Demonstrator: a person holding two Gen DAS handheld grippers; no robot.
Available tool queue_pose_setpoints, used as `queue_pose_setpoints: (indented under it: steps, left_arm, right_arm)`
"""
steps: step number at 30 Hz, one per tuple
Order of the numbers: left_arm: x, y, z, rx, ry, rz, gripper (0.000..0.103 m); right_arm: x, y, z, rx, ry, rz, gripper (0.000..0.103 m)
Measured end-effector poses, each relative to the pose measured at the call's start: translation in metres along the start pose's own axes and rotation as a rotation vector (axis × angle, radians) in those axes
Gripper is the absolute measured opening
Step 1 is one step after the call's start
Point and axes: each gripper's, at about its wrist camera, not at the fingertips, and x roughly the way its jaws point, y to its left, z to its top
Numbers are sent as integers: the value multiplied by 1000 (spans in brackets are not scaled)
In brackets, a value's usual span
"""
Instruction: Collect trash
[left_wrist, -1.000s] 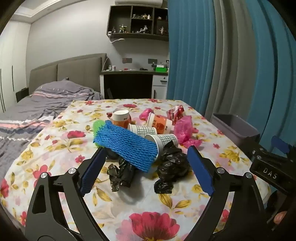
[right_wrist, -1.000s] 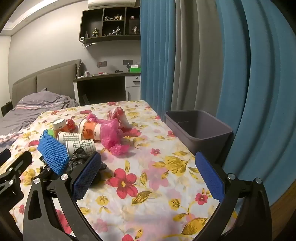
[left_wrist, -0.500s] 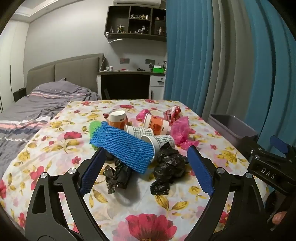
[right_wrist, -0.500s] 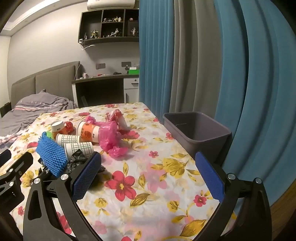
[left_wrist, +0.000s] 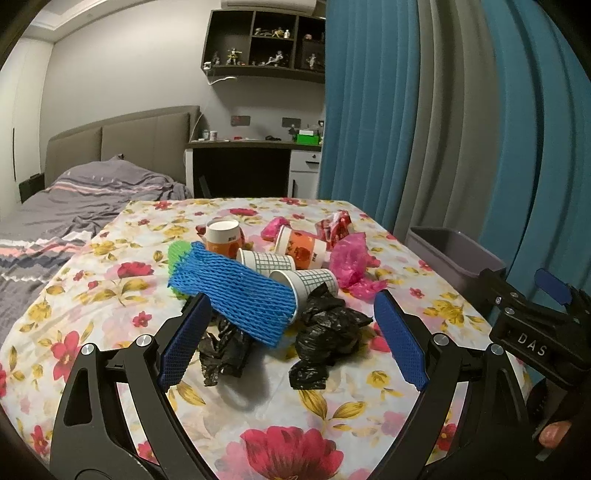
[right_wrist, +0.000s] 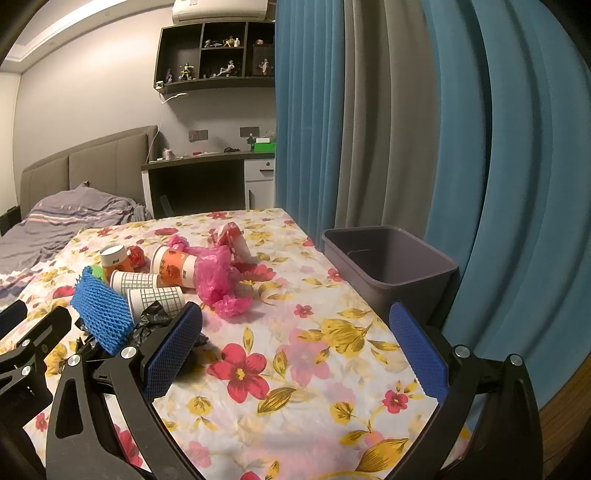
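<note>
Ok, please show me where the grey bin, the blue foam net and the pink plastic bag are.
grey bin (right_wrist: 397, 275), right wrist view, near wall.
blue foam net (left_wrist: 236, 291), left wrist view, middle of mesh.
pink plastic bag (right_wrist: 218, 269), right wrist view, crumpled middle.

Left gripper (left_wrist: 291, 339): edges slightly back and down over the second; the trash pile sits a little higher between its wide-apart pads than before.
Blue foam net (left_wrist: 236, 295): slides slightly left in the left wrist view.
Right gripper (right_wrist: 295, 350): tips upward; more wall shelf and the air conditioner (right_wrist: 221, 9) come into view.
Grey bin (right_wrist: 391, 266): drifts lower in the right wrist view.
</note>
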Motion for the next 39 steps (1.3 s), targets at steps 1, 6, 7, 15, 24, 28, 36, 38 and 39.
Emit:
queue_pose_setpoints:
  steps: [1, 6, 7, 15, 24, 28, 36, 38, 39]
  left_arm:
    - [0, 0, 0, -1, 0, 0, 88]
    - [1, -1, -1, -1, 0, -7, 88]
    - [1, -2, -1, -1, 0, -7, 88]
    - [3, -5, -1, -5, 1, -21, 88]
    - [2, -7, 2, 3, -3, -40, 88]
    - [2, -8, 2, 6, -2, -43, 88]
    - [4, -9, 2, 5, 1, -51, 88]
    - [5, -10, 2, 4, 1, -56, 88]
    - [4, -10, 2, 5, 1, -58, 88]
  right_arm:
    - [0, -1, 0, 1, 0, 0, 98]
    - [0, -2, 1, 2, -1, -1, 98]
    - [0, -3, 2, 3, 0, 0, 98]
    - [-1, -1, 1, 0, -3, -2, 98]
    - [-2, -4, 2, 5, -8, -8, 98]
    - [-2, -5, 3, 8, -7, -14, 98]
    - [-3, -5, 2, 9, -12, -12, 98]
    - [-3, -7, 3, 10, -17, -13, 98]
    - [-4, -6, 2, 10, -19, -14, 98]
